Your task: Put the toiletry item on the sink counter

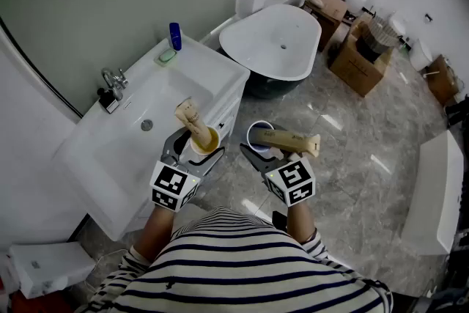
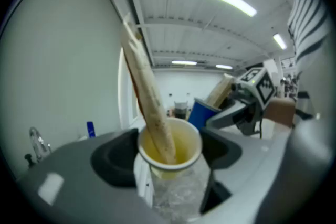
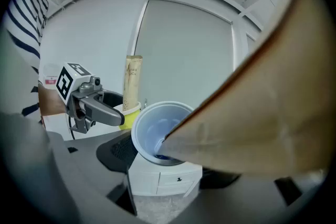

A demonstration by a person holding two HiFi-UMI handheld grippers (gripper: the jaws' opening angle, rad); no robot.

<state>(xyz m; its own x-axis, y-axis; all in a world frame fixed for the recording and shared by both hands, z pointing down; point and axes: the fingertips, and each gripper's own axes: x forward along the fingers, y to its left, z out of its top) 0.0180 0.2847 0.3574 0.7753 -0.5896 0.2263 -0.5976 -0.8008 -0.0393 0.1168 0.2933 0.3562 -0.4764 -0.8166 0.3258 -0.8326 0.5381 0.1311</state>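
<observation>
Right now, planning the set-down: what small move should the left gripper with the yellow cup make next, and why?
Probably ease the left gripper forward over the white sink counter: its yellow cup holding a tan tube hangs gripped at the counter's front edge, not resting yet.

The head view looks steeply down on the sink (image 1: 165, 95), left gripper (image 1: 198, 145) and right gripper (image 1: 264, 146). Both gripper views, close behind their fingers (image 2: 113, 159), share the yellow cup (image 2: 170, 147) and blue cup (image 2: 206, 114).

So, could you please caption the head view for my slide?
The left tongs grip a yellow cup, right tongs a blue cup, near the white sink counter.
</observation>
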